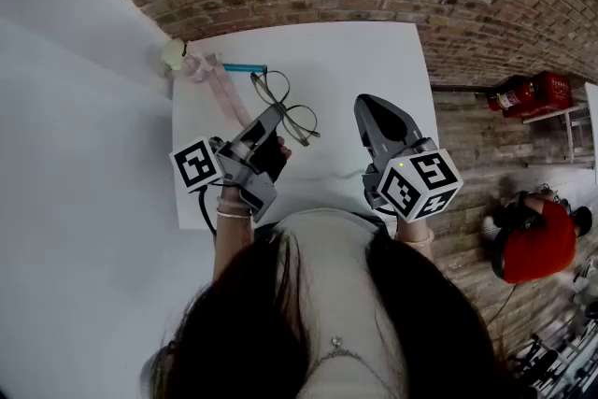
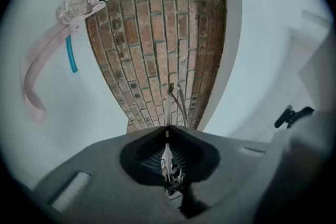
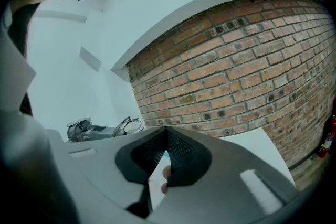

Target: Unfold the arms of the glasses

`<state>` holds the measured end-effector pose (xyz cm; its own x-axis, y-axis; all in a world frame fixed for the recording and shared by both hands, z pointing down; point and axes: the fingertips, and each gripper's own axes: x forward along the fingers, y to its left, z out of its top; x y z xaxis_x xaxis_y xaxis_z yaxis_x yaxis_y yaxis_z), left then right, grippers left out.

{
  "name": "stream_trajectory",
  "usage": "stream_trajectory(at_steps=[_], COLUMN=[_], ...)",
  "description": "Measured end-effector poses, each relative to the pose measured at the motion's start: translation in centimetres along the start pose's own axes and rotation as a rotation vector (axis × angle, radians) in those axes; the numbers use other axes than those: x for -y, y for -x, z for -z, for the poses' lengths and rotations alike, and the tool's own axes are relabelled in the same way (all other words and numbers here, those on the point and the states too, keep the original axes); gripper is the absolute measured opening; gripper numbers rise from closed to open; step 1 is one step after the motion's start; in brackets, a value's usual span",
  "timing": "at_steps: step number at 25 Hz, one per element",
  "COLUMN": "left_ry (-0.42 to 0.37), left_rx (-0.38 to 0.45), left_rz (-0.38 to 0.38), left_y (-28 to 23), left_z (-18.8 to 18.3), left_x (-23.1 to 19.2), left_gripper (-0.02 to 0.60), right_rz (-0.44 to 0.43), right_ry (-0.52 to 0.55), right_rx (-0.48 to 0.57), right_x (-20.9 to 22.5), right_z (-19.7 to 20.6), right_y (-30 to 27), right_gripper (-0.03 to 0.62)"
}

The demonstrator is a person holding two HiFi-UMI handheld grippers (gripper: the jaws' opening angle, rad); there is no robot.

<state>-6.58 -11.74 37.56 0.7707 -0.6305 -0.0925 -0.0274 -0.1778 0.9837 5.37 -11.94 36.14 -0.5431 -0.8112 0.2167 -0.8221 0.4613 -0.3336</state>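
no readable text, labels or brands anywhere, only square black-and-white marker patterns on the gripper cubes

Thin wire-rimmed glasses point(image 1: 288, 107), rounded clear lenses, clamped at one end in left gripper point(image 1: 275, 117)

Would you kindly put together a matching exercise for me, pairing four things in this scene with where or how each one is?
Things:
1. glasses
2. teal pen
3. right gripper
4. fire extinguisher

Places or states:
A. shut, with nothing between its jaws
B. off the white table, to its right
C. clamped in the left gripper
D. lying on the table near its far left corner

Pairs: 1-C; 2-D; 3-A; 4-B.
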Motion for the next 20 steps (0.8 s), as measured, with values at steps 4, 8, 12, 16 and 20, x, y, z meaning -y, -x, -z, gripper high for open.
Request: stream_trajectory(at_steps=[4,8,12,16,20], left_ry=[-0.004,-0.001,0.004,0.006,0.004], left_rx=[-0.001,-0.001,0.001,-0.001,-0.003], left_rz=[0.004,0.007,0.014,0.016,0.019], left_y=[-0.1,-0.1,-0.1,-0.1,-0.1], left_z=[-0.1,-0.2,-0.3,-0.5,-0.5], left_x=[0.1,0.1,0.2,0.2,0.4], left_gripper=[0.021,0.021,0.021,0.021,0.021], right_rz=[0.0,-0.013,-0.046,-0.098,-0.139], right_ry=[0.002,0.0,0.004,0.015,0.038], right_rx=[0.004,0.013,0.025,0.04,0.046], right_x=[0.0,-0.2,-0.8,-1.9,-3.0], right_z=[-0.2,-0.4,-0.6,-0.9,-1.2], right_y=[0.0,0.1,0.2,0.3,0.4], right_gripper=[0.003,0.003,0.003,0.003,0.003])
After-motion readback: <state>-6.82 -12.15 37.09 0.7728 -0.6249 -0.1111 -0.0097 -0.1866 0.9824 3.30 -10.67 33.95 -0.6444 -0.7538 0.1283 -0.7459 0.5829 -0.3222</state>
